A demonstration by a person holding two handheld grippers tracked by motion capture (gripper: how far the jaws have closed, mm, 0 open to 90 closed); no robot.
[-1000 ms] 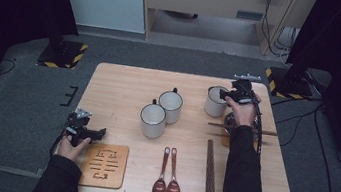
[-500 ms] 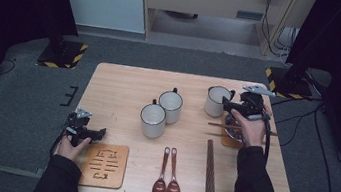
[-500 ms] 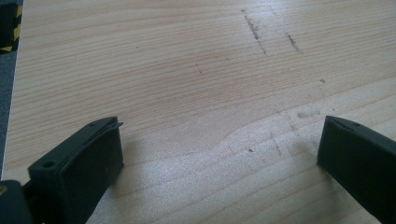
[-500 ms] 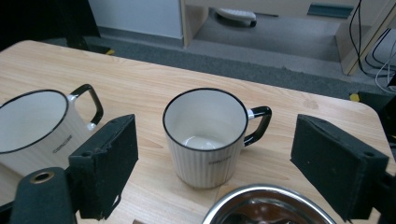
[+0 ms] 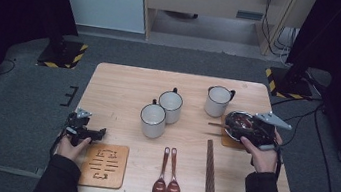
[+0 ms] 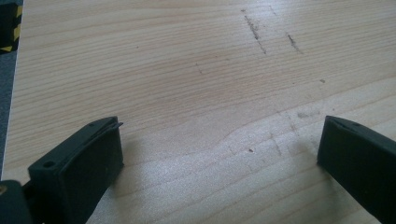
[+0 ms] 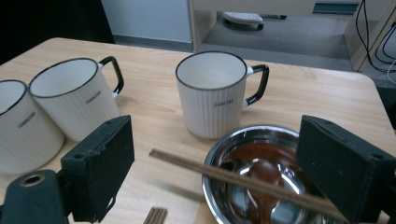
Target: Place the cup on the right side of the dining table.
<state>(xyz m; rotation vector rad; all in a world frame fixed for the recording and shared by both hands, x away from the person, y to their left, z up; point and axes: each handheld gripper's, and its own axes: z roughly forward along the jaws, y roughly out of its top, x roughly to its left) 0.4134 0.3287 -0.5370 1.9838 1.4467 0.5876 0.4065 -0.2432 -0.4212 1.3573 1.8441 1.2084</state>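
Observation:
My right gripper [image 5: 244, 126] hovers over a steel bowl [image 5: 236, 119] at the table's right side. Its jaws have just been opening and now stand wide, gripping nothing. In the right gripper view [image 7: 212, 130] a single chopstick [image 7: 243, 179] lies across the bowl [image 7: 223, 151], and a brown spoon [image 7: 264, 186] rests inside it. A white mug [image 7: 212, 95] stands just beyond the bowl. My left gripper [image 5: 98, 133] rests at the table's left edge, open over bare wood [image 6: 219, 135].
Two more white mugs [image 5: 170, 106] [image 5: 153, 119] stand mid-table. Two brown spoons [image 5: 168, 176] and a pair of chopsticks [image 5: 210, 177] lie near the front edge. A wooden coaster [image 5: 104, 165] sits front left, and another coaster [image 5: 226, 139] is under the bowl.
My right hand has drawn back from the right-hand mug, toward the person and to the right, and is now over the bowl. The left hand has stayed put.

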